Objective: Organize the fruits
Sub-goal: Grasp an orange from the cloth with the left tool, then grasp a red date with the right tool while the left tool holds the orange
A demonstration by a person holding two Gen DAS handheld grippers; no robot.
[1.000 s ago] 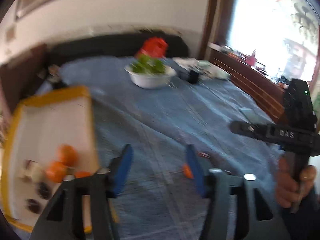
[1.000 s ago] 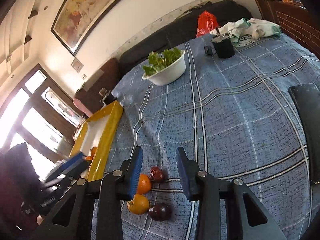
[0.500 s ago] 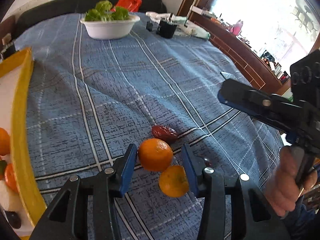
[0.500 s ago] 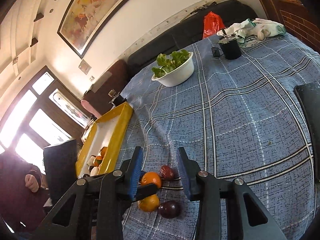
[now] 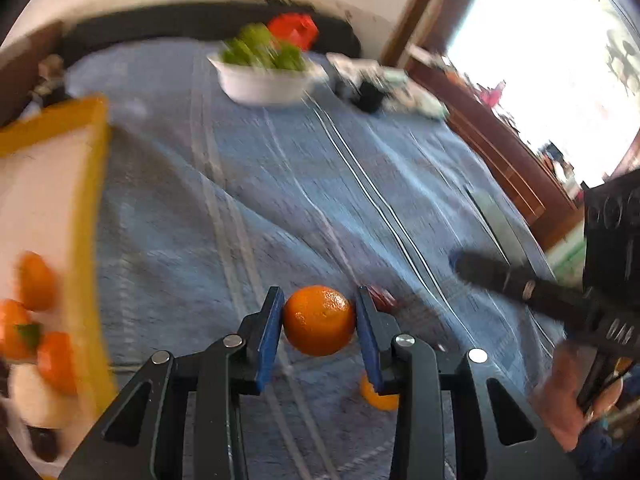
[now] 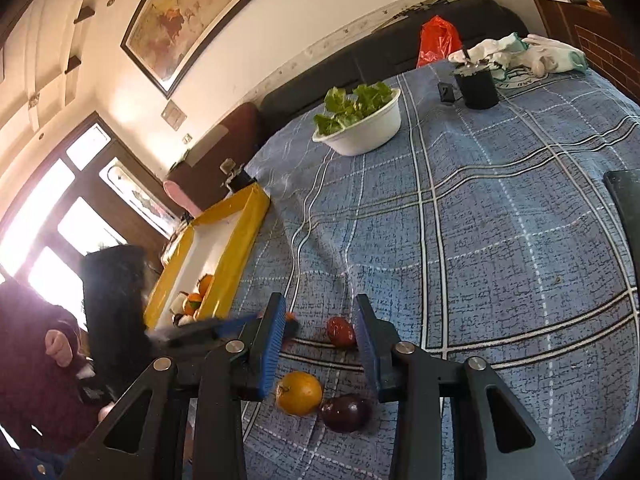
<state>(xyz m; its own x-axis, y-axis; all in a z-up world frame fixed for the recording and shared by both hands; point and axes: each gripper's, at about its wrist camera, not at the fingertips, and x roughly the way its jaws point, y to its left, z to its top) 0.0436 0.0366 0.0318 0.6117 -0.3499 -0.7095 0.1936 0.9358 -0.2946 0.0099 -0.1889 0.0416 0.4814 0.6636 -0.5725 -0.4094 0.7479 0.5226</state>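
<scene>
Left gripper (image 5: pixel 320 320): the jaws are closing, and both blue pads touch the sides of an orange (image 5: pixel 319 320), which sits squarely between the fingertips at lower centre of the left wrist frame. A second orange (image 5: pixel 378 397) lies on the blue checked tablecloth (image 5: pixel 280 184) just below the right-hand finger, partly hidden by it. A dark red fruit (image 5: pixel 382 297) shows just beyond that fingertip; the view is motion-blurred, so its kind cannot be confirmed. The yellow tray (image 5: pixel 86 240) occupies the left edge and holds several oranges (image 5: pixel 36 286).

Right gripper (image 6: pixel 320 340): the jaws stand apart and empty, above the cloth. In that frame, a yellow-orange fruit (image 6: pixel 299 393) and a dark purple fruit (image 6: pixel 346 413), touching each other, lie between the fingers near the bottom; a red fruit (image 6: pixel 341 331) lies just inside the right fingertip. A white bowl of greens (image 6: pixel 360 128) stands at upper centre.
</scene>
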